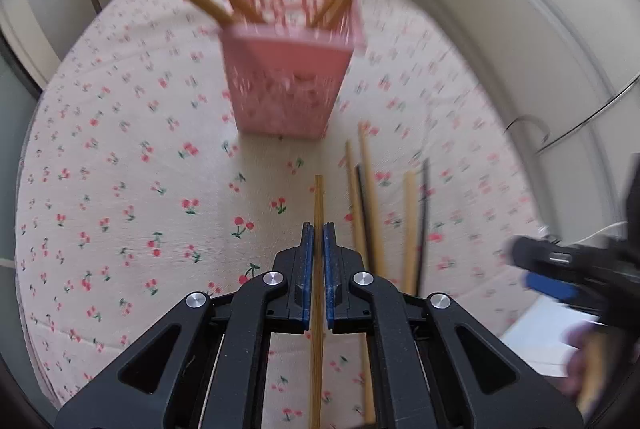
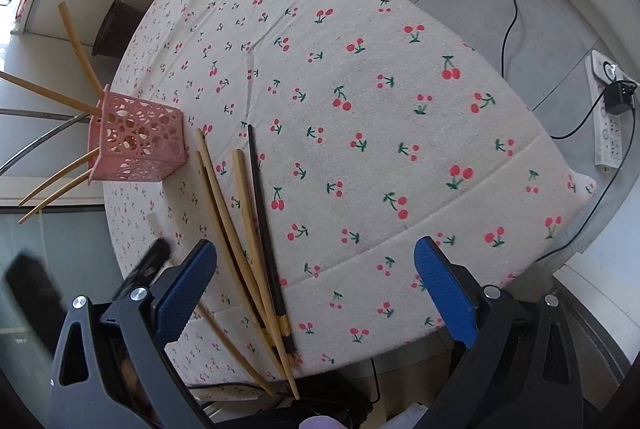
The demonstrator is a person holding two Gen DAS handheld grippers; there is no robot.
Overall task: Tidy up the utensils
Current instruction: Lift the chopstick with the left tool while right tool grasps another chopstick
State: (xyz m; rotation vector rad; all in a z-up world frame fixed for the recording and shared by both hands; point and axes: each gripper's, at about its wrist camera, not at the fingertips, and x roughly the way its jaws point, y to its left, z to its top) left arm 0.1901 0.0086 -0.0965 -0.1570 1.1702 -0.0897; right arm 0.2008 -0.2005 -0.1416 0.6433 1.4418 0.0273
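The pink perforated holder (image 1: 286, 59) sits upright on the desk's cherry-print cloth (image 2: 360, 89) with four bamboo chopsticks (image 2: 76, 41) already in it, two leaning to each side and sticking way out over the rim. The left tool (image 1: 318, 229) is clamped on one more bamboo chopstick (image 1: 319, 197), which points straight at the holder from a bit back. The right tool (image 2: 316, 261) is spread wide open with nothing in it, right by the loose chopsticks (image 2: 248, 213), both bamboo and black, lying near the desk edge.
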